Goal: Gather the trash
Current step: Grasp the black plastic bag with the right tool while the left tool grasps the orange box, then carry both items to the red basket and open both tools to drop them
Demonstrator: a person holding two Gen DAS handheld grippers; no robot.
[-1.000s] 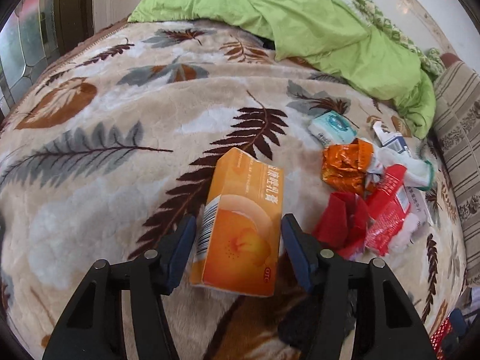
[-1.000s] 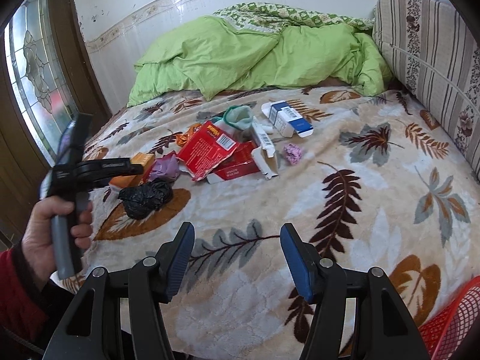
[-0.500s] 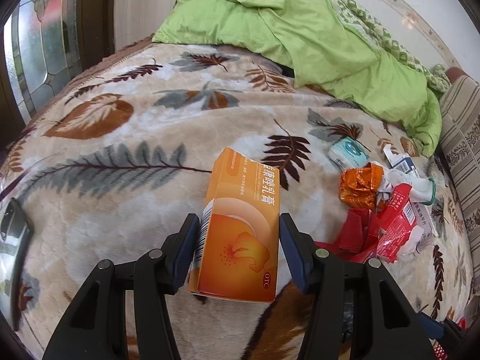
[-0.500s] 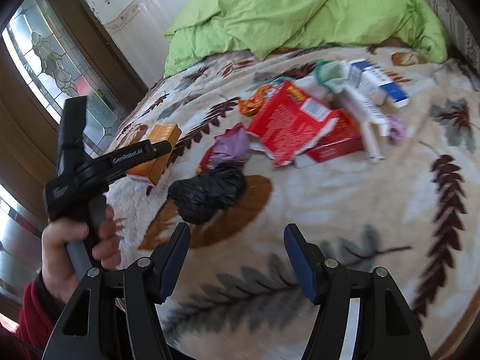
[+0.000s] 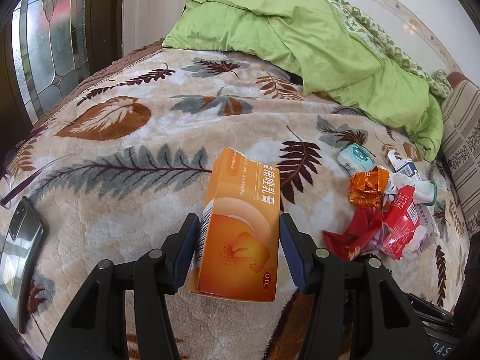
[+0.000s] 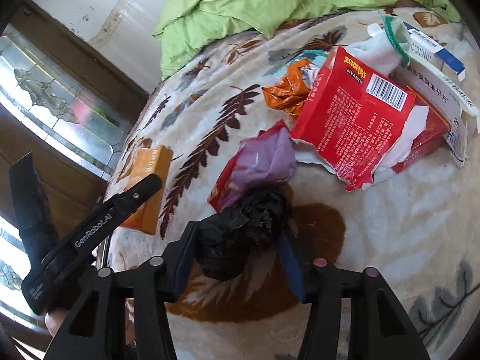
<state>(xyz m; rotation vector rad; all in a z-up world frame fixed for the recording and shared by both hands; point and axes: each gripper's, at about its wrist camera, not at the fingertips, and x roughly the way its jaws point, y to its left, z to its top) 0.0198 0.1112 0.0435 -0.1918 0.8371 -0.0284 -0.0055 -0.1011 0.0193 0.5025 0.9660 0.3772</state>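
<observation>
My left gripper [image 5: 238,219] is shut on an orange medicine box [image 5: 243,234], which sticks out forward over the leaf-patterned blanket [image 5: 126,198]. The right wrist view shows the same box [image 6: 150,186] behind a left gripper finger [image 6: 141,189]. My right gripper [image 6: 238,231] has come down around a crumpled black plastic bag [image 6: 243,240]. Its jaws are closing, and the bag fills the gap and touches both pads. Behind the bag lie a purple wrapper [image 6: 264,162], a torn red packet [image 6: 351,126] and an orange foil wrapper [image 6: 285,93].
A dark phone [image 5: 21,249] lies on the blanket at the left edge. White and blue cartons [image 6: 432,51] and a white sock [image 6: 381,51] sit at the far side of the pile. A green quilt [image 5: 300,36] covers the head of the bed. A striped cushion [image 5: 462,138] lines the right side.
My right gripper swung down and forward to the black bag, and its jaws narrowed around it. My left gripper drew back slightly with the orange box, bringing the phone into view.
</observation>
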